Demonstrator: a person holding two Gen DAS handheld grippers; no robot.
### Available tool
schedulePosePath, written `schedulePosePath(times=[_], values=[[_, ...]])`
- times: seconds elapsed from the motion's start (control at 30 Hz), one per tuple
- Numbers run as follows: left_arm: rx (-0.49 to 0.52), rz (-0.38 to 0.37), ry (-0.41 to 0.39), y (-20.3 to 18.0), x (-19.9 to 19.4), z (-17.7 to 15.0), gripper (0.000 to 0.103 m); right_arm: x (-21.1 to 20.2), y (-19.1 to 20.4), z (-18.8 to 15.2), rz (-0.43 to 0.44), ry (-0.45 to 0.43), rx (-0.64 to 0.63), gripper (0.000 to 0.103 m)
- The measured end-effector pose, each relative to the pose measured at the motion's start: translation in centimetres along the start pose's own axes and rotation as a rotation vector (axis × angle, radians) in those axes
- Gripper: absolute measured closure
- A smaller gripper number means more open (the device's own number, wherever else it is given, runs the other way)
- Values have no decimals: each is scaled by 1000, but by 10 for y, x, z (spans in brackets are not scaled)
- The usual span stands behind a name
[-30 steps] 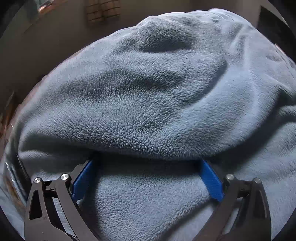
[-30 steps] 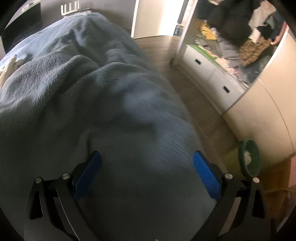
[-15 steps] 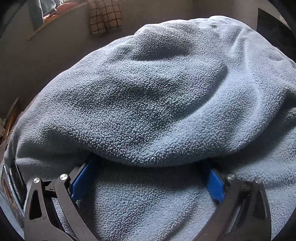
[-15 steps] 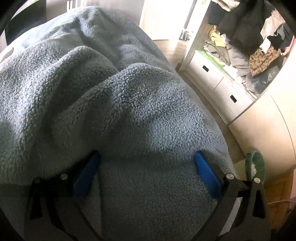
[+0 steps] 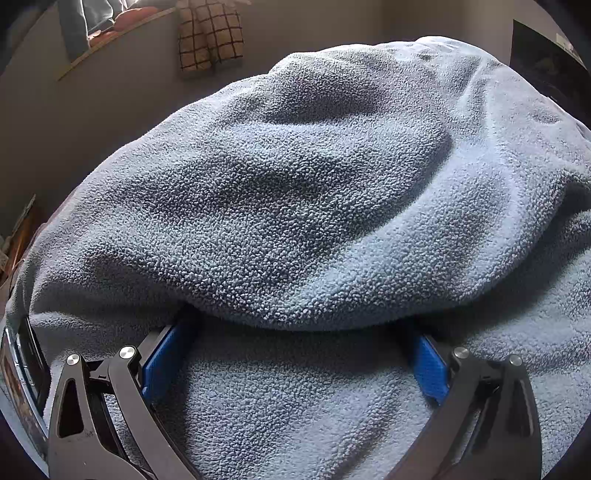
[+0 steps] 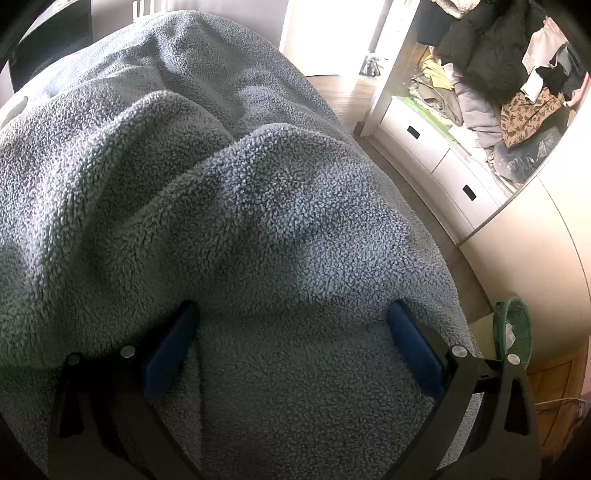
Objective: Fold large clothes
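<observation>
Left wrist view: fleece blanket (image 5: pixel 295 206) drapes over wide-spread left gripper (image 5: pixel 295 332) fingertips.

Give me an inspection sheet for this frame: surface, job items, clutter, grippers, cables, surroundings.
Surface: hidden under the fleece; cannot tell what it lies on.
Job's things: blue-grey fleece, bunched in thick folds, fills both views.
Clutter: green bin on the floor at the right; heap of clothes in an open wardrobe.
Grippers: left gripper open, fingertips tucked under a fold; right gripper open, against the fleece, nothing clamped.
Cables: thin pale cord on the floor, lower right.
Surroundings: white drawers, wooden floor, checked cloth hanging on the wall.
</observation>
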State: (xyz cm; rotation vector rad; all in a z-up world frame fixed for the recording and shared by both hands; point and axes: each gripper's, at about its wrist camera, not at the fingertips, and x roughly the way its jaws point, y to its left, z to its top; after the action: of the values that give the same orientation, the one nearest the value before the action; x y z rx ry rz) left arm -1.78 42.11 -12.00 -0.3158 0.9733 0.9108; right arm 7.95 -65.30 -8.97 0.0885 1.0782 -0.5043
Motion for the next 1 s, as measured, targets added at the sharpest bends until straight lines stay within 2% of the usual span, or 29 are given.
schedulePosePath(times=[0.63,1.0], values=[[1,5,-9,-3,2,-6,5,4,-1,8,-13,22,14,6],[1,4,-18,-4,5,-10,5,4,-2,3,-12,2,10,6]])
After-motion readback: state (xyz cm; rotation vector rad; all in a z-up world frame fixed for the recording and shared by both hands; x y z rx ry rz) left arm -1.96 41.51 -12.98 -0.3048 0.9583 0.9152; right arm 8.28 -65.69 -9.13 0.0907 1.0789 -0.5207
